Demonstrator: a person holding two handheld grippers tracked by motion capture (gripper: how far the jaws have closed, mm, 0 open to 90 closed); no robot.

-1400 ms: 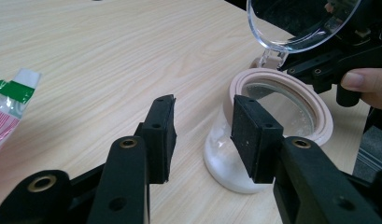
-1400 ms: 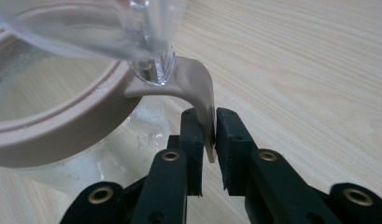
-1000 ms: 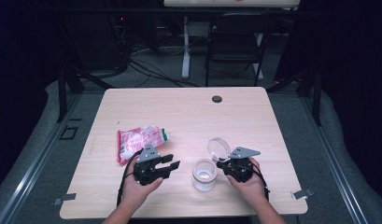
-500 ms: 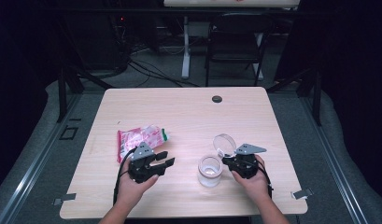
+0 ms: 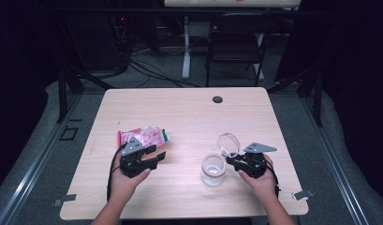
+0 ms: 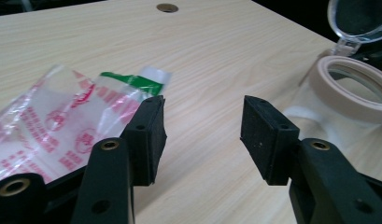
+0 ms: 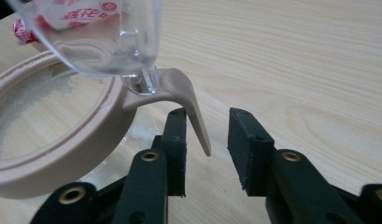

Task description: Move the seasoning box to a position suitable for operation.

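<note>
A clear jar (image 5: 213, 168) with a beige rim (image 7: 53, 140) stands near the table's front, its clear lid (image 5: 228, 143) flipped up. My right gripper (image 5: 231, 161) is just right of it. Its jaws have just been opening and stand open around the beige latch tab (image 7: 191, 105), with a gap on the right side. A pink-printed plastic bag (image 5: 142, 136) with a green strip lies to the left. My left gripper (image 5: 157, 157) hovers by the bag's near edge (image 6: 62, 126). Its jaws have just been opening, with bare table between them (image 6: 202, 121).
A dark round hole (image 5: 217, 99) sits near the wooden table's far edge (image 5: 184, 90). A chair (image 5: 236, 42) and cables stand on the floor beyond. Bare wood lies between bag and jar and across the far half.
My left gripper has drawn leftward, away from the jar toward the bag, and opened wider. My right gripper's jaws have opened off the latch tab and shifted slightly right.
</note>
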